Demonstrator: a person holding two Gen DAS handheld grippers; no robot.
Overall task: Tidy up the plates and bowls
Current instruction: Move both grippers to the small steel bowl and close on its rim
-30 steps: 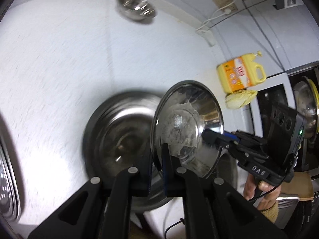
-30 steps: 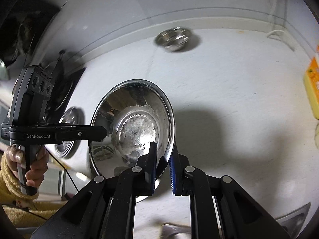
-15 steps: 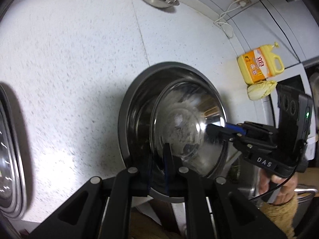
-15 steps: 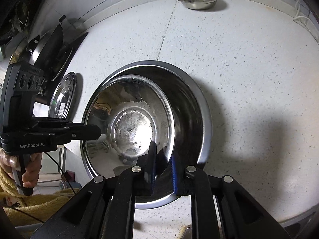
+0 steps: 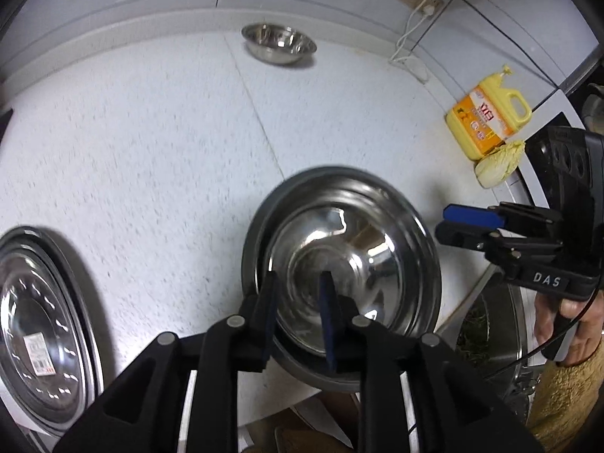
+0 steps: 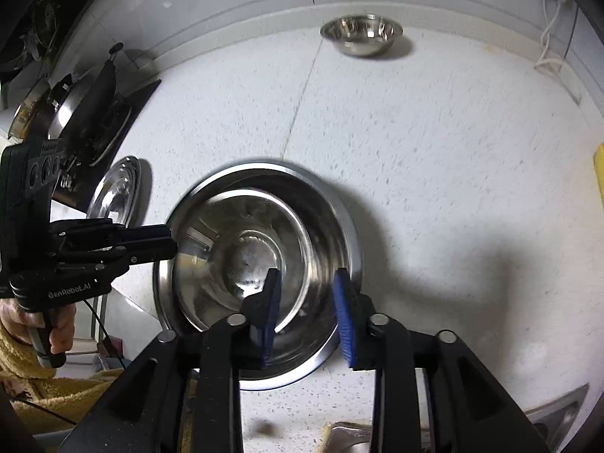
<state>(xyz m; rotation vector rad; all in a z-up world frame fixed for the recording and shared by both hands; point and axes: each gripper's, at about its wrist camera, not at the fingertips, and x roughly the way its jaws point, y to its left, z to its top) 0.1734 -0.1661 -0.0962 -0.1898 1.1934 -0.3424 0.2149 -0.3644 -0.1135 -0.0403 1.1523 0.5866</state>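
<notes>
Between my two grippers, the small bowl (image 5: 347,275) sits nested inside the big bowl (image 6: 339,204). Left gripper (image 5: 298,302) and right gripper (image 6: 307,302) both stand open, straddling opposite rims; neither holds anything, and each is equally near.

The nested bowls (image 5: 351,264) are smeared by motion in both views, so where the inner rim ends is unclear. In the left view, black fingers (image 5: 260,321) cover the bowls' near side, and the plate (image 5: 41,324) at the counter's left edge is cut by the frame. In the right view, the jug (image 6: 599,173) shows only as a yellow sliver.
</notes>
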